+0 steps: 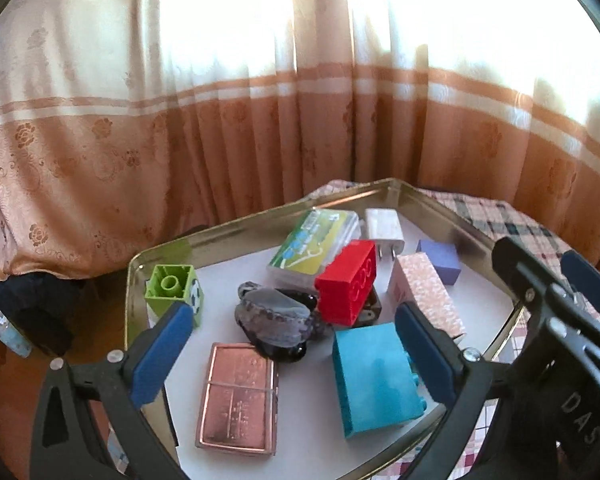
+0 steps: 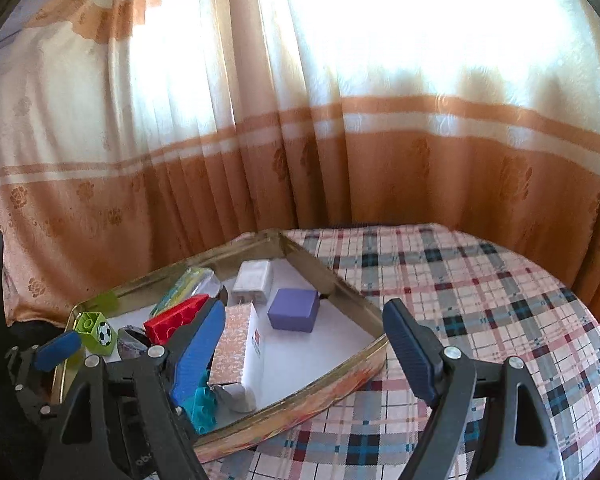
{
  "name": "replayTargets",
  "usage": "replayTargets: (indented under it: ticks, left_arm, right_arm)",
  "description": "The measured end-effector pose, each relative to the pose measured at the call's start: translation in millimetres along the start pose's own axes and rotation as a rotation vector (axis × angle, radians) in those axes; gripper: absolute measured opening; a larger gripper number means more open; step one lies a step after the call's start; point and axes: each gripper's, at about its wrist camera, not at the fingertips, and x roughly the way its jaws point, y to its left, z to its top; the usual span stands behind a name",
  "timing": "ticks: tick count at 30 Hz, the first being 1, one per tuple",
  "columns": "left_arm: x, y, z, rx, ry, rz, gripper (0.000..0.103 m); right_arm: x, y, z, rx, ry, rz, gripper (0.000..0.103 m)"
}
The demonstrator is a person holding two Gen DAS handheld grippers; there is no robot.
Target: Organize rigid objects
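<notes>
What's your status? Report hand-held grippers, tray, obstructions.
Left hand-held gripper open above the tray, empty. Right hand-held gripper open, empty, over tray's near rim. Blocks and boxes jumbled in tray. Nothing blocking.

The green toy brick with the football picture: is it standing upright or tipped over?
Tipped over. The green toy brick lies on its side in the metal tray; its hollow underside faces the left wrist camera, and the football picture faces sideways.

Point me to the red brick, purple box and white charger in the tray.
red brick (image 1: 350, 280), left wrist view, on its studded side face.
purple box (image 2: 294, 309), right wrist view, on its top face.
white charger (image 1: 383, 224), left wrist view, on its white body.
</notes>
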Motion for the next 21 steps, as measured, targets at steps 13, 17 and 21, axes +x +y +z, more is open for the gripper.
replayTargets:
  ticks: [13,17,21]
  left_arm:
    - [-25.1,4.3,-8.9,-0.019,-0.15,0.068,0.102]
    - [-33.2,0.0,-12.8,-0.005,-0.174,0.085,0.102]
    - [-42.5,2.6,-15.9,-0.026,-0.2,0.089,0.102]
  right_arm:
    - [-25.4,-0.6,-8.7,-0.043,-0.166,-0.033,0.091]
    - [-33.5,-4.2,-12.0,-0.036,-0.169,-0.033,0.091]
    - [-46.9,-9.5,-16.7,-0.023,-0.19,-0.05,0.091]
